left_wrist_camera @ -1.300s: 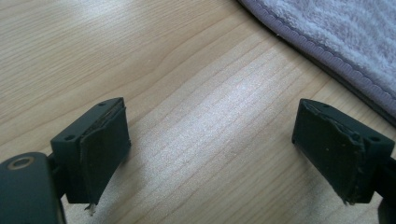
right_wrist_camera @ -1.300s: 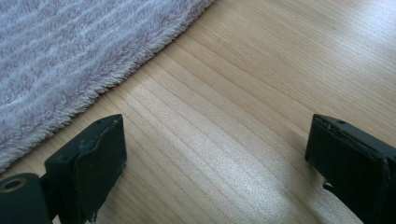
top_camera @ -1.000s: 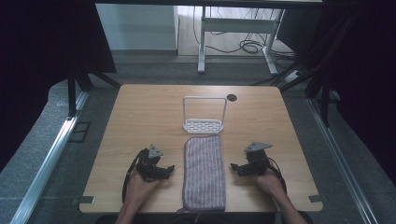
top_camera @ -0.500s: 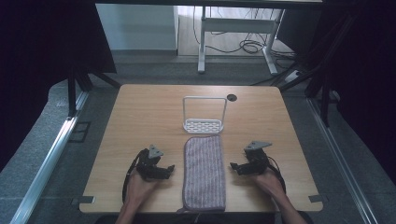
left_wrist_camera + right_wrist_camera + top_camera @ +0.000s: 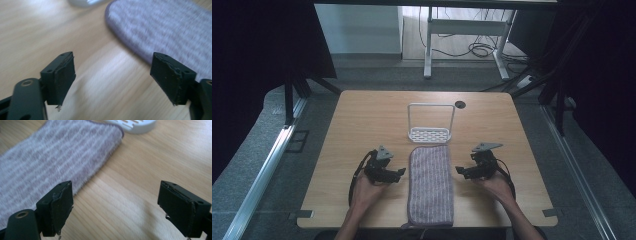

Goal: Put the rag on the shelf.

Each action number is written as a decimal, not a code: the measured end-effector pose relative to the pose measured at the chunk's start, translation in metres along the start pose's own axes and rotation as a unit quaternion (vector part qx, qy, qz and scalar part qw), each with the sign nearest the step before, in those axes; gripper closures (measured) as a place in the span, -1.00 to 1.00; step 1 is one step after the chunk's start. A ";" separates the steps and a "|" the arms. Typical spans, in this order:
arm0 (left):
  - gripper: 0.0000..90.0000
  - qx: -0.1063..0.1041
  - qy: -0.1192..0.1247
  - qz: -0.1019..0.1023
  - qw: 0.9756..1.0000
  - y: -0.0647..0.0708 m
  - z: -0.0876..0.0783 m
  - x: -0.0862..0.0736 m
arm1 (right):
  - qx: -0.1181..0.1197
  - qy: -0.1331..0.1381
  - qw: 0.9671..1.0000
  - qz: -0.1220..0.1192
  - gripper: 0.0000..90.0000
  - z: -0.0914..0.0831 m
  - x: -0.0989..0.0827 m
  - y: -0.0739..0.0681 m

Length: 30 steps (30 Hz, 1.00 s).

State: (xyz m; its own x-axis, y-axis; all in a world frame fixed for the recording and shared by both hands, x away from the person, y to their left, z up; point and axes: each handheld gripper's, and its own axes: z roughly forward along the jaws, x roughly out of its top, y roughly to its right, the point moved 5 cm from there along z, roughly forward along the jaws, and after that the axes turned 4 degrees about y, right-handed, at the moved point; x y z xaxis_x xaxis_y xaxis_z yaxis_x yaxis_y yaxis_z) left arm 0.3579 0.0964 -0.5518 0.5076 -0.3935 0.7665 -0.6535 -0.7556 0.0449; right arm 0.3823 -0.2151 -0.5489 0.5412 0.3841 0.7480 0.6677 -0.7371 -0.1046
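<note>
While the high view took in the whole table, one striped cloth lay lengthwise at the near middle, its far end just beside one white rack with a slotted base and a tall wire loop. One left gripper sat to the cloth's left and one right gripper to its right, each pointing inward at a long edge, each in a hand coming in from the near edge.

Up close, the left gripper view caught what the high view could not: left gripper jaws standing wide apart, having just been closing a little, bare wood between them, the cloth past the far jaw, untouched. From the right gripper view, right gripper jaws also stood wide with nothing between them, the cloth edge beside one jaw and the rack base peeking in at the top
</note>
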 end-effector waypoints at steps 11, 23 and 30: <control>-0.44 -0.015 -0.015 0.035 0.999 0.001 0.034 0.033 | 0.002 0.007 1.000 -0.007 -0.35 0.018 0.022 -0.004; -0.31 -0.018 -0.012 0.021 1.000 -0.007 0.067 0.041 | -0.005 -0.004 1.000 -0.002 -0.13 0.054 0.038 -0.008; -0.22 -0.027 -0.015 0.017 0.999 -0.005 0.076 0.032 | -0.008 -0.015 1.000 -0.008 -0.03 0.069 0.035 -0.007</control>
State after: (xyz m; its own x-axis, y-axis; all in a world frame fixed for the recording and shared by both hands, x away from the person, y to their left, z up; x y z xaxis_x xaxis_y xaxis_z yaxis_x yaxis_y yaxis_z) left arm 0.4196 0.0480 -0.5764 0.5008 -0.4350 0.7483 -0.7001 -0.7120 0.0546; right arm 0.4315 -0.1580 -0.5671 0.5466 0.4123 0.7288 0.6681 -0.7395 -0.0826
